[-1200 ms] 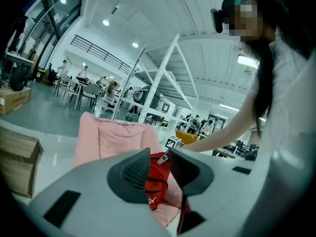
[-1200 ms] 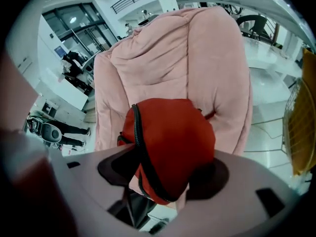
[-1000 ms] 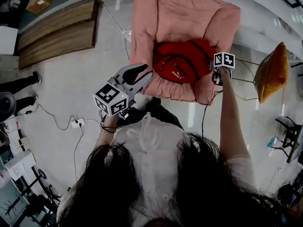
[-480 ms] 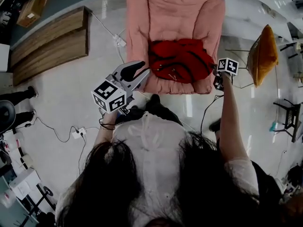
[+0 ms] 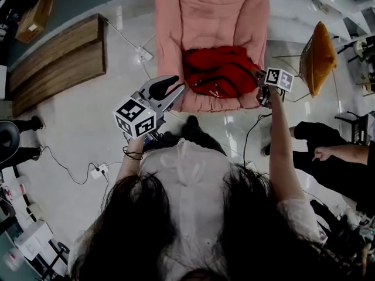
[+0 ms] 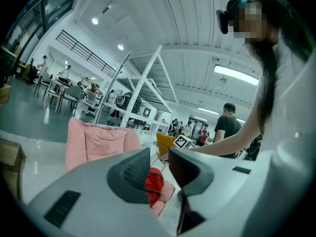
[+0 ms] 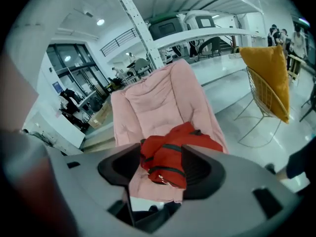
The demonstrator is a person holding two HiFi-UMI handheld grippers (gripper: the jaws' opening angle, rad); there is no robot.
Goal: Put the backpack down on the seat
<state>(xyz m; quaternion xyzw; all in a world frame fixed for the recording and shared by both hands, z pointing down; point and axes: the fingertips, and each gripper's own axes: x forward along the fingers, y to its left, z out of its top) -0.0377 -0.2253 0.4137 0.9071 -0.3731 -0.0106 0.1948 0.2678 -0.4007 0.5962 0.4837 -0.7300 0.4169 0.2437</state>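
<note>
The red backpack (image 5: 222, 72) lies slumped on the seat of the pink padded armchair (image 5: 208, 16), with black straps across it. My left gripper (image 5: 174, 91) is held up in front of the chair's left front corner, jaws open and empty. My right gripper (image 5: 261, 92) hovers at the chair's right front corner beside the backpack, apart from it. In the left gripper view the backpack (image 6: 154, 184) shows far beyond the open left gripper (image 6: 159, 168). In the right gripper view the backpack (image 7: 173, 152) sits on the armchair (image 7: 158, 100) beyond the open right gripper (image 7: 160, 171).
A yellow-cushioned wire chair (image 5: 316, 63) stands right of the armchair. Wooden platforms (image 5: 55, 60) lie on the floor at the left. A cable and power strip (image 5: 96, 170) trail across the floor. Another person (image 5: 340, 157) stands close at the right.
The view has drawn back a little from the armchair. Another person has come into view at the right. The backpack stays on the seat and both grippers hold their places.
</note>
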